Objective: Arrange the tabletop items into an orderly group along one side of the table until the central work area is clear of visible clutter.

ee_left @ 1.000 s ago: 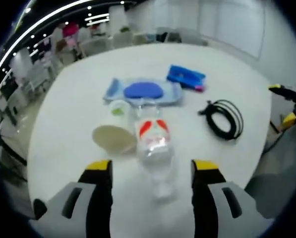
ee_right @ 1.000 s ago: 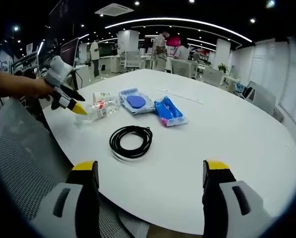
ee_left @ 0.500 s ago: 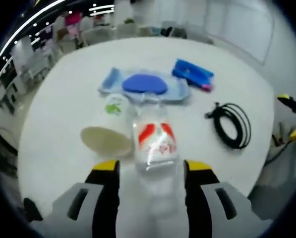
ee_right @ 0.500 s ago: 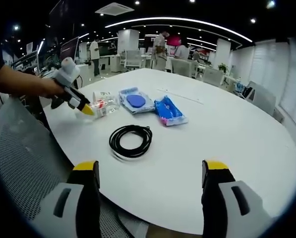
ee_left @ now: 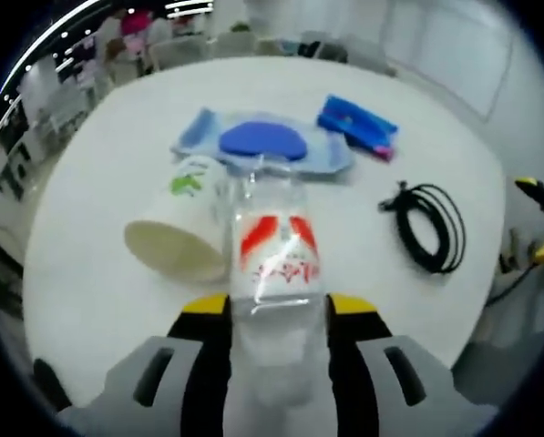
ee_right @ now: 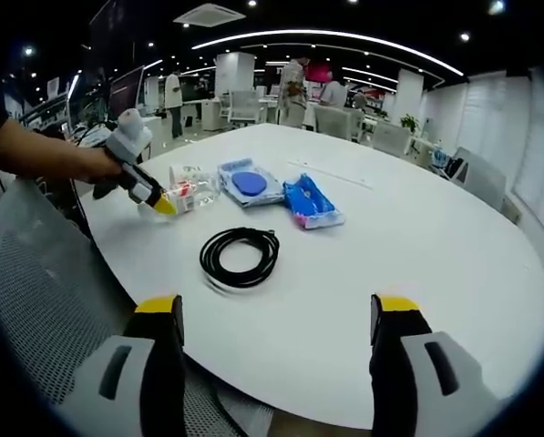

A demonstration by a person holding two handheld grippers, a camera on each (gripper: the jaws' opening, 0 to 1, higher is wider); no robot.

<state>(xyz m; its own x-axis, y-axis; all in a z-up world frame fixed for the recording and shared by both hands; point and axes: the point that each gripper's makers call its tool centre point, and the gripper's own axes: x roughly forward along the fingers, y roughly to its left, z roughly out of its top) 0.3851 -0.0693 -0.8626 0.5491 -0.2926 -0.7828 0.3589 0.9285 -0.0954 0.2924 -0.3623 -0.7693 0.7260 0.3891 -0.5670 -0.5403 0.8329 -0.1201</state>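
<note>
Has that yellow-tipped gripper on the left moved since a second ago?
Yes. In the right gripper view, the left gripper has slid forward along the table, toward the blue packets; its jaws now flank the clear bottle lying beside the paper cup.

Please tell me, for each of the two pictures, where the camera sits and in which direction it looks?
Left gripper view: rides on the left gripper, looking down over the table at a lying plastic bottle between its jaws, beside a tipped paper cup.
Right gripper view: rides on the right gripper at the table edge, looking across it; its open jaws show, and the person's hand holding the left gripper.
Shared: the bottle, the black cable coil, the blue packets.
</note>
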